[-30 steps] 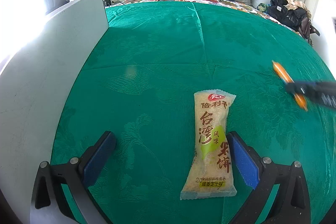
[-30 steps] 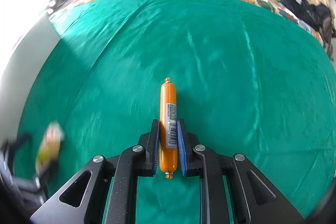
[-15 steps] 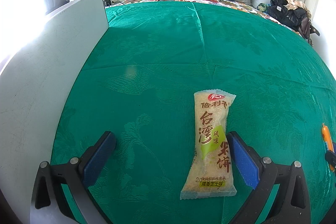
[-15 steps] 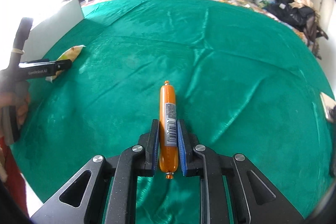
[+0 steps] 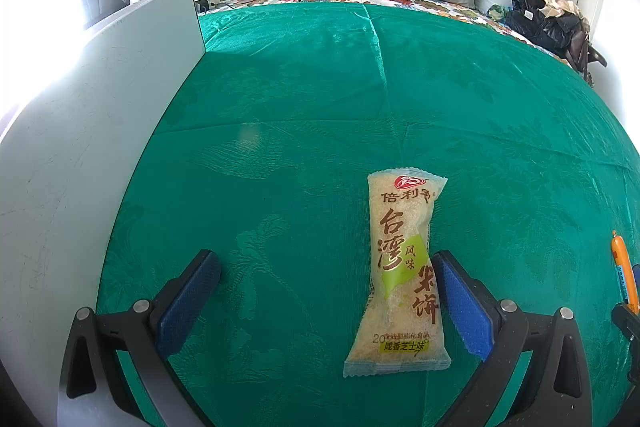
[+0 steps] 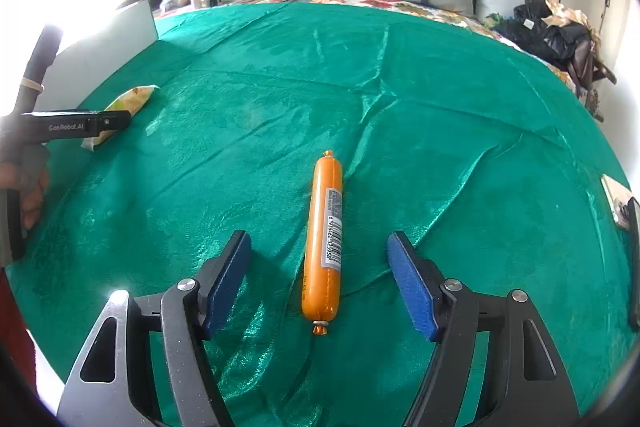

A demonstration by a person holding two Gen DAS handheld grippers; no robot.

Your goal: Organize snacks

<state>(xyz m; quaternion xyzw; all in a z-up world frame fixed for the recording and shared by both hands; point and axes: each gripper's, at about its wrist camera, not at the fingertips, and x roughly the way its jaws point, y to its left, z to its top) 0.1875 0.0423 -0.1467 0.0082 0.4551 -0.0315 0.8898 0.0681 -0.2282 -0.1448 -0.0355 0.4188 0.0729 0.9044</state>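
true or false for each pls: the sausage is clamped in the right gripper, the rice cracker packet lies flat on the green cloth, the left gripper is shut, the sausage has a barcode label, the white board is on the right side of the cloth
1. The sausage is clamped in the right gripper. False: its jaws have just been opening and stand apart, with the sausage lying loose between them.
2. The rice cracker packet lies flat on the green cloth. True.
3. The left gripper is shut. False: it is wide open, with the packet beside its right pad.
4. The sausage has a barcode label. True.
5. The white board is on the right side of the cloth. False: it stands along the left edge.
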